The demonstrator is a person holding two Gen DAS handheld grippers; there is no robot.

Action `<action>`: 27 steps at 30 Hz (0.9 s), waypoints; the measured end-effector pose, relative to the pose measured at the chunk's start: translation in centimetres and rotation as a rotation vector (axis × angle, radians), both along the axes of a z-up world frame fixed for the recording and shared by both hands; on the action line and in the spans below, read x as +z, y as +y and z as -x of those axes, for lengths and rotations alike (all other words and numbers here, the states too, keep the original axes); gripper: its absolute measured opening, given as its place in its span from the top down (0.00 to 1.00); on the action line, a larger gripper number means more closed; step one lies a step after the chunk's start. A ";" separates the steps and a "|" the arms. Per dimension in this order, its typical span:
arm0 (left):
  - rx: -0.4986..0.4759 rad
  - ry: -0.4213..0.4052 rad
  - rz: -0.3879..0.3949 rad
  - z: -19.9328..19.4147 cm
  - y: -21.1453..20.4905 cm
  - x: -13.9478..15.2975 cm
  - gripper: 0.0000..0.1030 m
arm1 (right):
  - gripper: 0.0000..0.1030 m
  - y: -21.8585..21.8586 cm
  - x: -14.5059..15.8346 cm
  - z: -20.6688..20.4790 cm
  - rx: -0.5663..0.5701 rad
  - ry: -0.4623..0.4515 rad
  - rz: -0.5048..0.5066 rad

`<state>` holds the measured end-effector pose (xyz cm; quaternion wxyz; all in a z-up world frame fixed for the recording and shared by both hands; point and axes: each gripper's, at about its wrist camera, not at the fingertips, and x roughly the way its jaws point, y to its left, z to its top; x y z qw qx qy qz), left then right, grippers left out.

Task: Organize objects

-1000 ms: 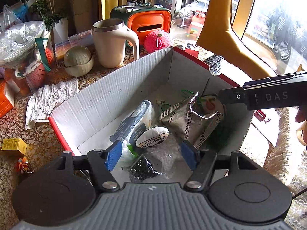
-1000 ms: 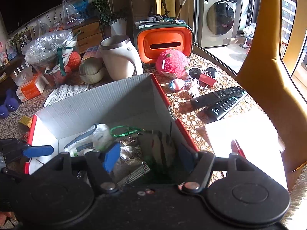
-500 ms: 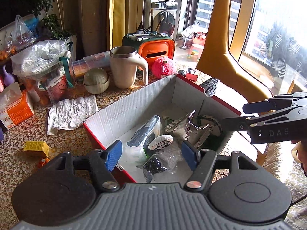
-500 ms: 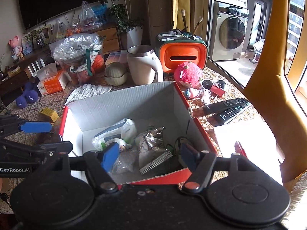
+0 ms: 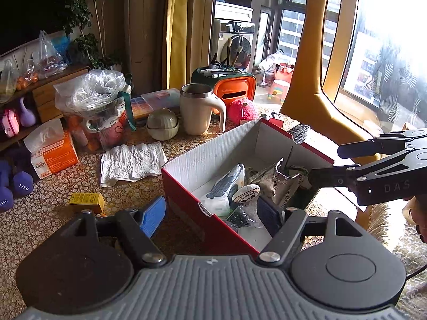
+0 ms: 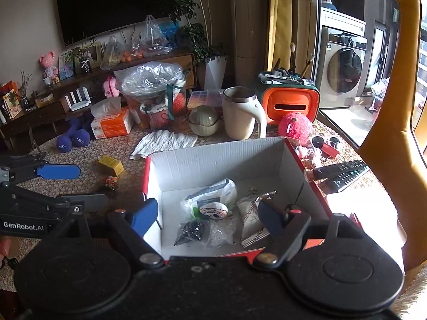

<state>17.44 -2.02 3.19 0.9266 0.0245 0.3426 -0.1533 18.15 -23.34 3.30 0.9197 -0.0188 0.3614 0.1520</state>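
Both tools hold nothing. The left gripper [image 5: 210, 213] has its blue fingers spread wide, one outside the box's near wall and one above its contents. The right gripper [image 6: 206, 217] is likewise spread, its jaws straddling the near rim of the box [image 6: 213, 160] with nothing between them.

Inside the red-and-white cardboard box, on its floor, lie a painted white stone [image 6: 213, 210], a clear pouch with blue print [image 6: 213, 192], a silver foil packet [image 6: 253, 213], a small bag of dark bits [image 6: 190, 230] and a bubble-wrap piece [image 6: 221, 233]. These count as the part already gathered.

What looks left is spread over the table around it. A yellow carton [image 6: 110, 164] and a tiny orange toy [image 6: 110, 182] lie off the box's left side, a crumpled white cloth [image 6: 165, 142] near its far left corner. Behind the far wall stand a cream mug [image 6: 241, 116], a lidded bowl [image 6: 204, 124] and a pink pompom [image 6: 295, 128]. Two remotes [image 6: 341, 172] rest beside the right wall.

By this count the task seems partway through, with several loose items still outside; which of them belong in the box cannot be told.
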 end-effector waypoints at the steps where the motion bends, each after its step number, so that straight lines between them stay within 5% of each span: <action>1: 0.003 -0.003 -0.003 0.2 0.4 0.1 0.26 | 0.21 0.3 0.1 0.1 0.007 -0.001 -0.001; 24: 0.220 -0.007 0.008 3.3 13.2 -0.9 0.14 | 0.02 11.0 -1.5 1.9 0.195 -0.015 0.019; 27: 0.254 -0.005 0.007 3.0 14.7 -1.5 0.05 | 0.02 12.2 -2.2 1.5 0.221 -0.012 0.004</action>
